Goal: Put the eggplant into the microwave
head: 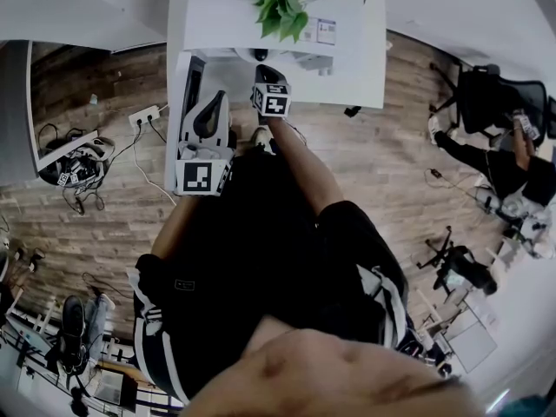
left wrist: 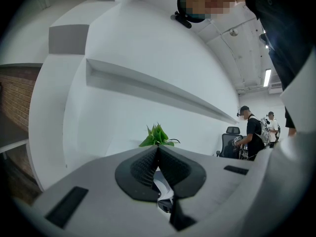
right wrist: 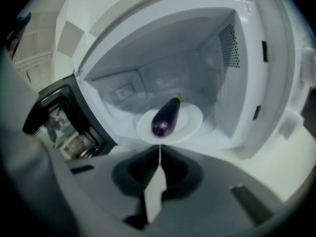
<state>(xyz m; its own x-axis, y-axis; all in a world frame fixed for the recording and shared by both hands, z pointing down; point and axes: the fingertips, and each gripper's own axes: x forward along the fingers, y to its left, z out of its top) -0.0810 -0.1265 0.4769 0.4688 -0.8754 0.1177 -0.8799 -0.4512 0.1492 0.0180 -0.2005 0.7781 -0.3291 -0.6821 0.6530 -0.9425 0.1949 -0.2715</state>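
In the right gripper view a purple eggplant (right wrist: 166,117) with a green stem lies on a white round plate (right wrist: 191,121) inside the white microwave (right wrist: 247,88). The microwave's dark-glass door (right wrist: 59,125) stands open to the left. My right gripper (right wrist: 159,149) is just outside the opening, shut, with nothing between its jaws. My left gripper (left wrist: 158,148) is also shut and empty; it points at a white wall, away from the microwave. In the head view the left gripper (head: 211,111) and the right gripper (head: 266,69) are both held up near the white table (head: 356,68).
A green potted plant (head: 280,5) stands on the table and shows again as the plant (left wrist: 157,136) in the left gripper view. Cables and a power strip (head: 143,115) lie on the wooden floor at left. People (left wrist: 254,132) and an office chair (left wrist: 228,144) are farther off to the right.
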